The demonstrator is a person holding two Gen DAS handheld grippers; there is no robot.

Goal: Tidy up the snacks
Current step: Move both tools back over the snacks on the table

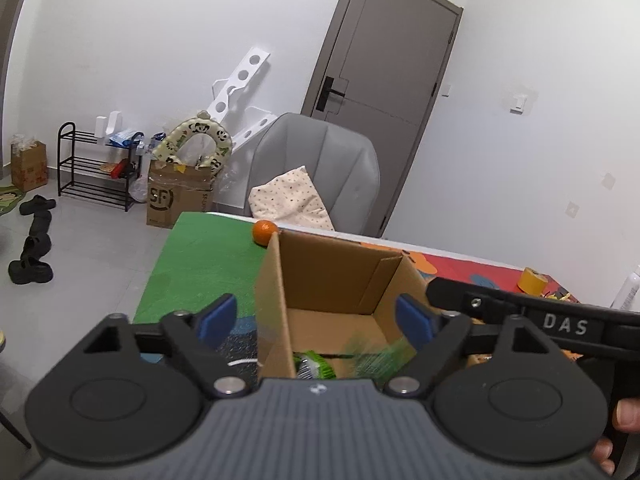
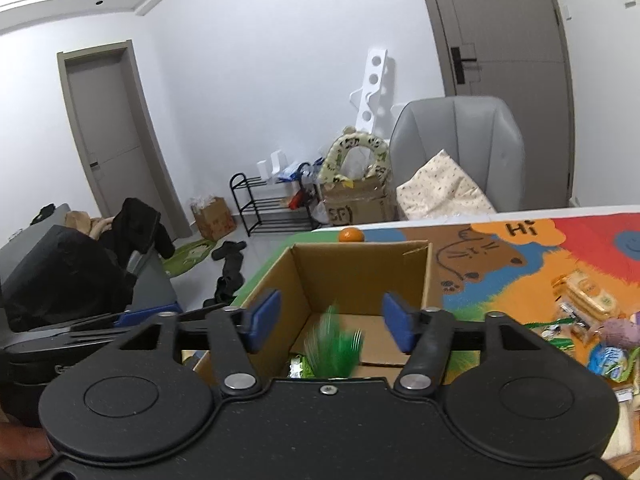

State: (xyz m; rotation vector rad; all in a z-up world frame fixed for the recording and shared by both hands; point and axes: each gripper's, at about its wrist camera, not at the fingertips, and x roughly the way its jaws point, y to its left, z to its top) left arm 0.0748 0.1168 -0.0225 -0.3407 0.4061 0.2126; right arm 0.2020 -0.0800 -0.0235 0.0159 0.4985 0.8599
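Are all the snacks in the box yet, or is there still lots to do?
Not yet. The cardboard box already has a green packet inside, and a blurry green snack is over it. Both grippers, left and right, are open and hold nothing. A pile of snacks and an orange remain outside on the mat.

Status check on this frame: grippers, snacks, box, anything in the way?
Left gripper and right gripper open, empty, over the cardboard box. Blurred green snack packet dropping in. More snacks wait on the mat. Nothing in the way.
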